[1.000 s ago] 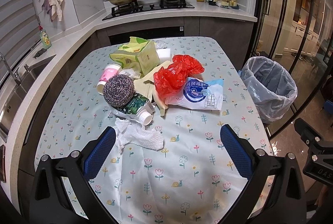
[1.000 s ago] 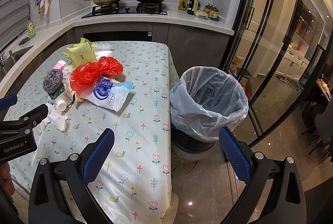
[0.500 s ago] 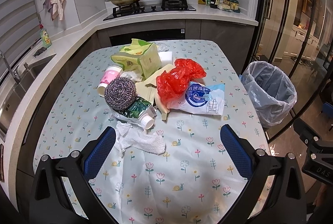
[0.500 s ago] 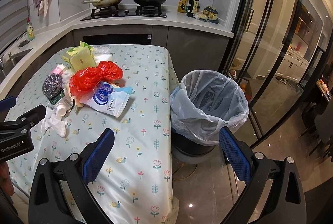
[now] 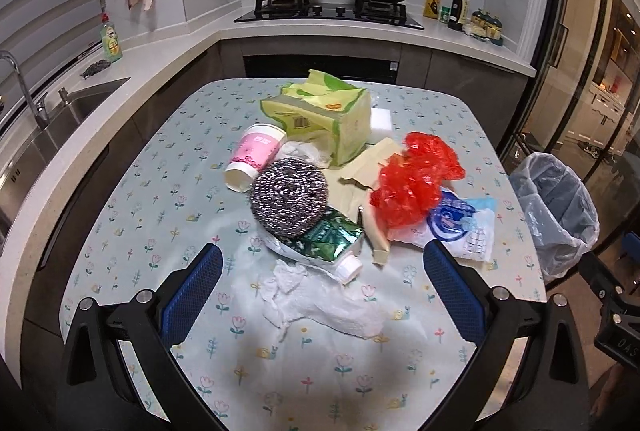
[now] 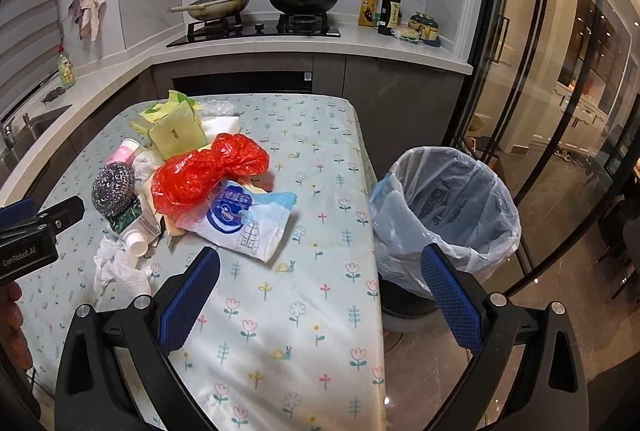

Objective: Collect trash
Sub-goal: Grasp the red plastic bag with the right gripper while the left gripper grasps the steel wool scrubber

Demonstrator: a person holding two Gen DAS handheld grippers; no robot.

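A pile of trash lies on the flowered table: crumpled white tissue, steel scourer, green pouch with a white cap, pink cup, yellow-green tissue pack, red plastic bag and blue-white wrapper. My left gripper is open and empty, just above the white tissue. My right gripper is open and empty, over the table's right edge, near the blue-white wrapper. The lined bin stands on the floor right of the table.
A kitchen counter with a sink runs along the left and back. Two pans sit on the stove. Glass doors stand to the right. The left gripper's body shows at the right view's left edge.
Both grippers have moved forward toward the trash pile. The left one now hangs over the white tissue. Both stay open.
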